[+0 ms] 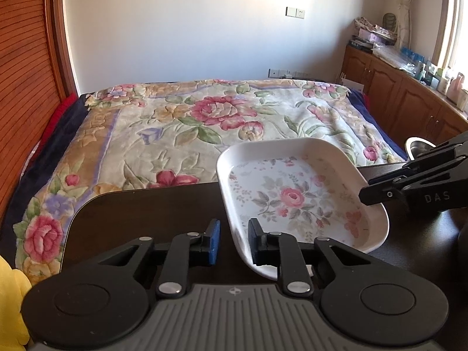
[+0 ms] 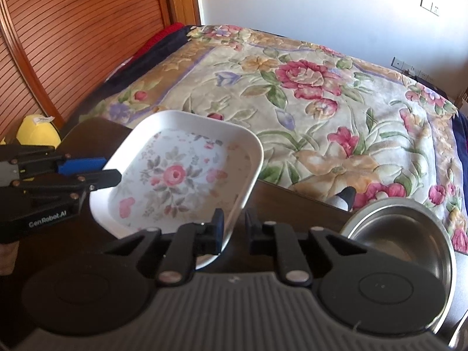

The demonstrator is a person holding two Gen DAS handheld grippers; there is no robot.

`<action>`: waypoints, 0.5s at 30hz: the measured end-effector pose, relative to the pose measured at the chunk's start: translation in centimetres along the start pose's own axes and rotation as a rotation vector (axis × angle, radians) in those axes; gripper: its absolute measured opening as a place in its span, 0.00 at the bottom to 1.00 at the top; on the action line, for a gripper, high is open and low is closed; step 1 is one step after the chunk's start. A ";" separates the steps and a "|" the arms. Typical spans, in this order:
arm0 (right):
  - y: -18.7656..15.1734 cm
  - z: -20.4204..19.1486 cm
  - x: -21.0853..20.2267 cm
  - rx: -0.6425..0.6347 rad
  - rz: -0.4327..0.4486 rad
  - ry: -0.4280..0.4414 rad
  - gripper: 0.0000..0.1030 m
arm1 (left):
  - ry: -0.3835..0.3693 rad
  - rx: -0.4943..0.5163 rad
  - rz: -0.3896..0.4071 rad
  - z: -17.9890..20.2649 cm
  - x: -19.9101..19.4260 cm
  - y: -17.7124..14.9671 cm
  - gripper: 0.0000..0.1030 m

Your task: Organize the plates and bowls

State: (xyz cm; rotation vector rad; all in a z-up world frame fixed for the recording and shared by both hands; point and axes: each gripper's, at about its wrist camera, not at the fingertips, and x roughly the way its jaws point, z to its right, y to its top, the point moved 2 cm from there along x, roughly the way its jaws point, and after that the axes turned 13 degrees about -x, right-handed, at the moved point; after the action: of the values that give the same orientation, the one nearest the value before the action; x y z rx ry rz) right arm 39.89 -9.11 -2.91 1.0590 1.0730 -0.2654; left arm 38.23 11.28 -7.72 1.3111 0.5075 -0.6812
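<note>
A white rectangular plate with a pink rose print lies over the dark table, between my two grippers. My left gripper straddles the plate's left rim, one finger inside and one outside, and looks shut on it. On the opposite rim my right gripper is shut in the same way. Whether the plate rests on the table I cannot tell. A steel bowl sits empty on the table, right of the plate.
A bed with a floral blanket lies just beyond the table's far edge. A small black-and-white object stands at that edge near the bowl. A yellow soft toy lies left of the table. Wooden cabinets line the right wall.
</note>
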 end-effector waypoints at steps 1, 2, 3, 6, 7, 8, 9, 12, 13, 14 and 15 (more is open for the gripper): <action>-0.1 0.0 0.0 0.005 -0.001 0.007 0.16 | 0.001 -0.002 -0.002 -0.1 0.1 0.0 0.19; -0.1 0.1 0.0 0.012 -0.002 0.012 0.16 | 0.001 -0.003 -0.005 -0.1 0.2 -0.1 0.19; -0.2 0.1 0.1 0.014 -0.003 0.014 0.15 | -0.002 -0.003 -0.010 -0.2 0.3 -0.2 0.18; -0.2 0.1 0.3 0.020 -0.010 0.024 0.15 | -0.010 -0.006 -0.009 -0.2 0.2 -0.3 0.18; -0.3 0.1 0.3 0.022 -0.014 0.031 0.14 | -0.011 -0.006 -0.010 -0.2 0.2 -0.3 0.17; -0.3 0.0 0.4 0.023 -0.022 0.043 0.14 | -0.013 -0.006 -0.011 -0.2 0.2 -0.3 0.16; -0.5 -0.2 0.7 0.020 -0.040 0.072 0.15 | -0.018 -0.006 -0.014 -0.2 0.1 -0.4 0.15; -0.7 -0.4 0.3 0.037 -0.035 0.081 0.14 | -0.013 0.019 -0.014 0.2 -0.4 -0.8 0.15; -0.8 -0.5 0.2 0.032 -0.030 0.081 0.14 | -0.014 0.018 -0.014 0.2 -0.6 -0.9 0.14; -0.9 -0.6 0.1 0.030 -0.030 0.085 0.14 | -0.019 0.013 -0.016 0.1 -0.8 -1.1 0.14; -1.1 -0.6 0.1 0.034 -0.030 0.089 0.14 | -0.025 0.007 -0.019 0.1 -1.0 -1.2 0.14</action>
State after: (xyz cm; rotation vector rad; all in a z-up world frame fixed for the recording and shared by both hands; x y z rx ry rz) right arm 38.93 -9.15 -3.64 1.0941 1.1685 -0.2637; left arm 36.68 11.26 -7.86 1.3042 0.4982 -0.7144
